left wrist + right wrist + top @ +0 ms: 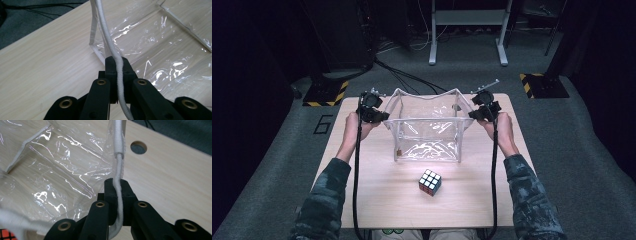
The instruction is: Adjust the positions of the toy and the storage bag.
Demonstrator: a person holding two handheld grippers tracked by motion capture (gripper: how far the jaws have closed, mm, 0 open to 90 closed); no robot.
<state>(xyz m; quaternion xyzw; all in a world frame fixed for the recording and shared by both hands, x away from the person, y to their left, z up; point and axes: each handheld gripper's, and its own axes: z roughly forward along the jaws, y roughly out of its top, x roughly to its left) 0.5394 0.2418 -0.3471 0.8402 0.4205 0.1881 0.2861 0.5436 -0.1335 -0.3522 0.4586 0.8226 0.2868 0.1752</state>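
Left gripper clenched on white cord handle of clear bag; right gripper clenched on opposite cord. Bag upright on table, cube just beside it.

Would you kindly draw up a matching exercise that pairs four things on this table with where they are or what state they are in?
Things:
1. left gripper
2. right gripper
3. puzzle cube
4. clear bag

Places or states:
A. lies loose on the table, on the person's side of the bag
B. stands open between the two grippers
C. shut on the white cord at the bag's left side
D. shut on the white cord at the bag's right side, near a hole in the tabletop

Pairs: 1-C, 2-D, 3-A, 4-B
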